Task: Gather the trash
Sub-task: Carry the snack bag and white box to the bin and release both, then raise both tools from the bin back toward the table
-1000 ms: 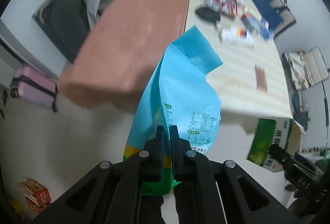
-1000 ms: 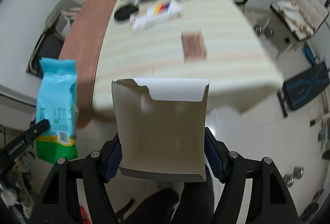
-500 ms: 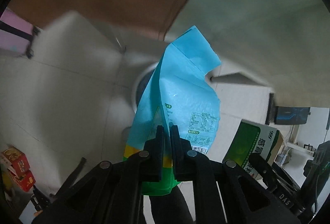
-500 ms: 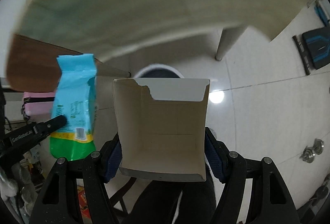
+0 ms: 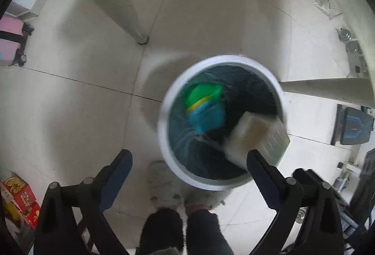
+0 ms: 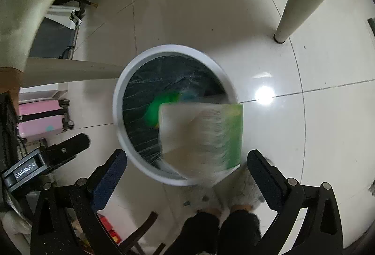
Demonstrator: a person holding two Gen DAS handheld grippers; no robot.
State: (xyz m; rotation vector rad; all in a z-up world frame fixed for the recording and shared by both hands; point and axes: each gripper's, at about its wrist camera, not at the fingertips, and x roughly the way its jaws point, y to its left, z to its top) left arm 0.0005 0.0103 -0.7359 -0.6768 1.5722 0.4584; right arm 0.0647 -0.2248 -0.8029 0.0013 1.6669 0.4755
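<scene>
A round white trash bin (image 5: pixel 164 128) with a dark liner stands on the tiled floor, seen from above in both views (image 6: pixel 119 119). The blue and green snack bag (image 5: pixel 205 106) is inside the bin, blurred; its green end shows in the right wrist view (image 6: pixel 153 112). The green and white carton (image 5: pixel 257 137) is blurred over the bin's rim, free of any gripper (image 6: pixel 201 135). My left gripper (image 5: pixel 189 161) is open and empty above the bin. My right gripper (image 6: pixel 187 161) is open and empty above it too.
Table legs (image 5: pixel 131 20) (image 6: pixel 295 4) stand beside the bin. A pink suitcase (image 6: pixel 39 119) is at the left. Red boxes (image 5: pixel 21 198) lie at the lower left. The person's feet (image 5: pixel 178 198) are just in front of the bin.
Both grippers tilted down from the table to the bin and opened. The snack bag and the carton left the fingers and are dropping into the bin.
</scene>
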